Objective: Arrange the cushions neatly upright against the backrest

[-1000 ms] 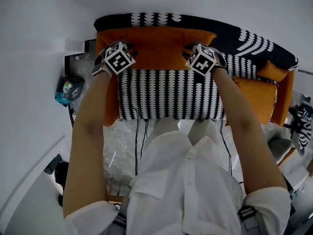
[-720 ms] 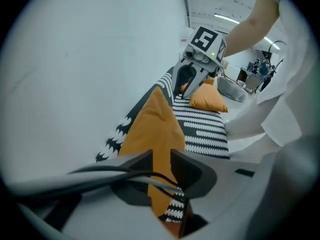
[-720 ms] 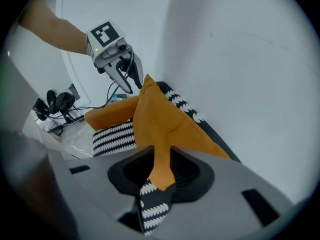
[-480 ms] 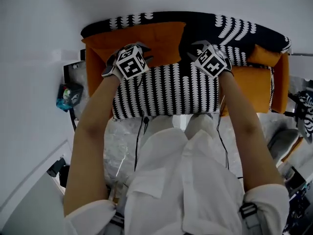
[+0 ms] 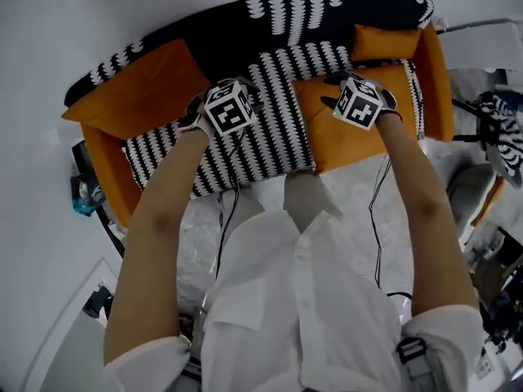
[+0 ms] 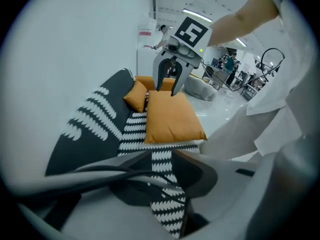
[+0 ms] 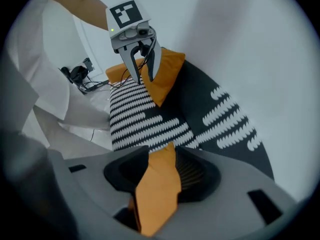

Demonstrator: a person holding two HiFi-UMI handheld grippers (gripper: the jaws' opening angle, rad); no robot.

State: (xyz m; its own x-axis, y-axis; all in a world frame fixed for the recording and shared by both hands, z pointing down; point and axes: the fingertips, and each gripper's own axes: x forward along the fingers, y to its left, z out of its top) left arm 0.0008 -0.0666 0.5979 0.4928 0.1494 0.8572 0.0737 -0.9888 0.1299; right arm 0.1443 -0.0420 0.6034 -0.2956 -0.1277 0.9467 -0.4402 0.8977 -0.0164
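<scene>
Jaws: left gripper (image 6: 162, 159) clamped on black-and-white patterned fabric cushion (image 5: 245, 141) | right gripper (image 7: 161, 158) opening, orange fabric cushion (image 5: 351, 137) edge between | patterned cushion left, touching orange.

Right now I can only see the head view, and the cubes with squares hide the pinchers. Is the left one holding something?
Observer: Yes. Its own view shows the left gripper pinching a fold of the striped cushion.
Operator: What about the right one?
Observer: The right gripper has an edge of the orange cushion between its jaws, but they are opening, so it seems to be letting go.
</scene>
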